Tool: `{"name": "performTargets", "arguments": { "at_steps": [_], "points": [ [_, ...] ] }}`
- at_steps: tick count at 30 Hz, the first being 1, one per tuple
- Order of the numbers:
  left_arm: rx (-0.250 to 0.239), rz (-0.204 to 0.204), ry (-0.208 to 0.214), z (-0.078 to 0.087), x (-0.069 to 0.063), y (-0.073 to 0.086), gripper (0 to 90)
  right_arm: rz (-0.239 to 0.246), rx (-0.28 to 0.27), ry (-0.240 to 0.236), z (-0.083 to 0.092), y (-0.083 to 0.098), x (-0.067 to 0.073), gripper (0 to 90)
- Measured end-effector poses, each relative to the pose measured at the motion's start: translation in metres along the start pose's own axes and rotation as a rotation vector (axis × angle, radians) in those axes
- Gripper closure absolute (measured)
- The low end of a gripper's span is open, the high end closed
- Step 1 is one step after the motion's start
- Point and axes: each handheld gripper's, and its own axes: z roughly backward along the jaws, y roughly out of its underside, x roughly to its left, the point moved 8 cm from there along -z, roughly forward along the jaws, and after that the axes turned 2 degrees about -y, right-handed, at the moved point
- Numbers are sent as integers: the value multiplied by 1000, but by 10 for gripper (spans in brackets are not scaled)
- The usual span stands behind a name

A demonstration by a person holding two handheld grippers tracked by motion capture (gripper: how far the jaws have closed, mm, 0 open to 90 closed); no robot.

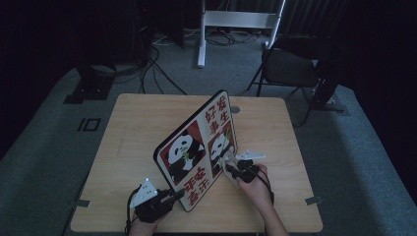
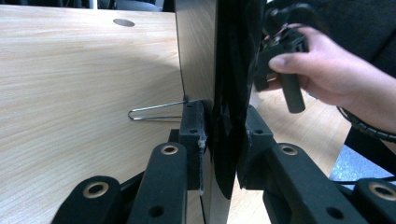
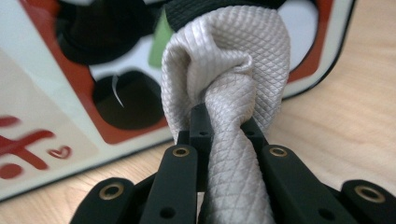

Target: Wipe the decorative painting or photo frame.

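Plywood table [image 1: 133,132] is sitting on grey carpet [image 1: 44,147] in darkness; left gripper [image 1: 173,197] is pinching the panda bag [image 1: 196,147], right gripper [image 1: 230,168] its half-hidden pale handle [image 3: 224,74].

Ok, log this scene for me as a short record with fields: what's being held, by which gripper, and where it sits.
item: panda bag, flat, stood up on edge
surface: wooden table
left gripper: shut on the bag's lower edge
right gripper: shut on the bag's pale woven handle
near the left jaws: thin wire clip at the bag's edge
background: folding chair, cables on the floor
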Motion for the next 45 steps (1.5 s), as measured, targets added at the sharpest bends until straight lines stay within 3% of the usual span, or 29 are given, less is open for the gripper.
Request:
{"name": "performTargets", "arguments": {
  "at_steps": [12, 15, 16, 28, 38, 45],
  "points": [
    [-1, 2, 1, 0, 0, 0, 765, 50, -215, -19, 59, -70, 19, 815],
    [-1, 2, 1, 0, 1, 0, 765, 53, -229, -22, 63, -74, 20, 815],
    [0, 0, 2, -1, 1, 0, 765, 72, -276, -28, 75, -93, 27, 815],
    [4, 2, 24, -6, -1, -2, 765, 128, -418, -46, 114, -154, 49, 815],
    [7, -4, 34, -11, -5, -3, 765, 172, -470, -62, 124, -182, 70, 814],
    [13, -13, 33, -11, -5, -3, 763, 184, -417, -48, 100, -180, 71, 815]
  ]
}}
